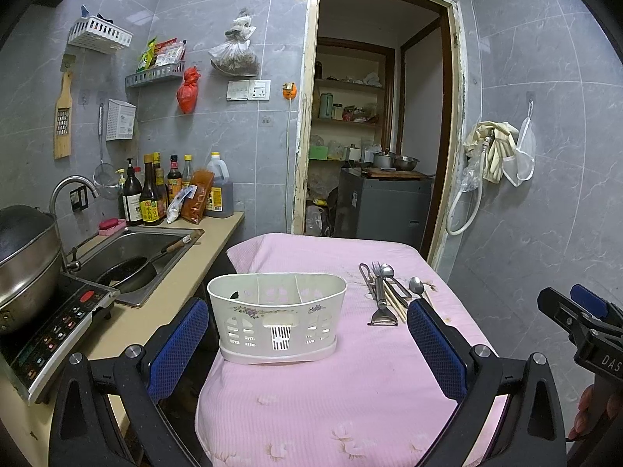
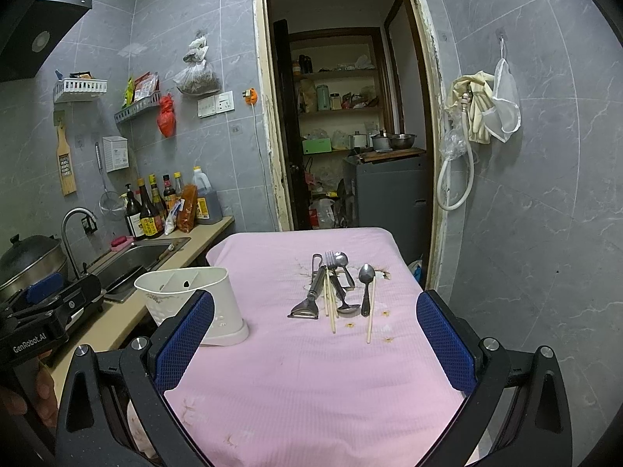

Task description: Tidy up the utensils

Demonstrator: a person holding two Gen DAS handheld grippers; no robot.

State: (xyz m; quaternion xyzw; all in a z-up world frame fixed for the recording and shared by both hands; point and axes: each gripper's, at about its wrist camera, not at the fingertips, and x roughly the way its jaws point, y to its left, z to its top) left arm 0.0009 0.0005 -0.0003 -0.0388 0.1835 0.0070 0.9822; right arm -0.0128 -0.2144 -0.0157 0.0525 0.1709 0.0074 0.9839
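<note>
A white plastic utensil holder (image 1: 277, 315) (image 2: 194, 295) with divided compartments stands on the pink cloth-covered table (image 1: 311, 397) (image 2: 303, 369). To its right lies a pile of utensils (image 1: 385, 292) (image 2: 338, 288): a metal peeler (image 2: 309, 299), a fork (image 2: 331, 262), spoons (image 2: 366, 284) and wooden chopsticks (image 2: 370, 311). My left gripper (image 1: 307, 344) is open, just in front of the holder, with nothing between its fingers. My right gripper (image 2: 315, 340) is open too, short of the utensil pile. The holder's left compartment shows a dark shape I cannot identify.
A counter runs along the left with a sink (image 1: 132, 249), a pan in it, an induction cooker (image 1: 54, 334) with a wok, and sauce bottles (image 1: 155, 190). An open doorway (image 1: 373, 116) lies beyond the table. The tiled wall is close on the right.
</note>
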